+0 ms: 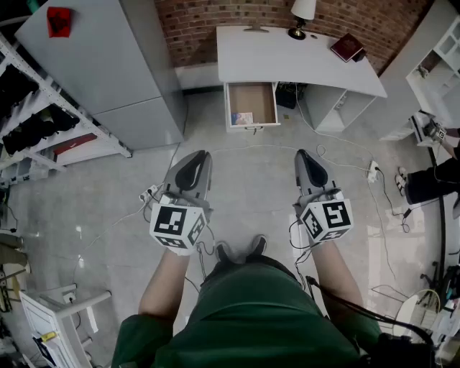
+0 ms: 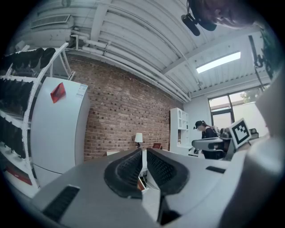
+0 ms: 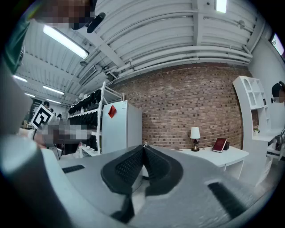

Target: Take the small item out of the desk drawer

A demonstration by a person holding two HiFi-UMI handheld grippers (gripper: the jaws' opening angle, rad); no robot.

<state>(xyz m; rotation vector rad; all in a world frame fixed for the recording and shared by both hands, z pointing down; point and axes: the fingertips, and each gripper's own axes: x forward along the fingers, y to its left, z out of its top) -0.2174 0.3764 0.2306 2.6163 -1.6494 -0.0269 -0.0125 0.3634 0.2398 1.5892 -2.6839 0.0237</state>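
Both grippers are level, well short of the table at the top centre of the head view. The left gripper has its jaws closed together on nothing, and so does the right gripper.

The drawer is already pulled open below the table's left end. The item lies in its lower left corner, close against the walls.

It looks flat and tucked in, so jaws coming in too steeply would likely strike the drawer wall or push it along instead of pinching it. Shut jaws would only shove it. Cables trail over the floor toward the table and could catch a foot on the approach.

The floor is pale and glossy. A brick wall runs behind, with a grey cabinet and a rack at upper left.
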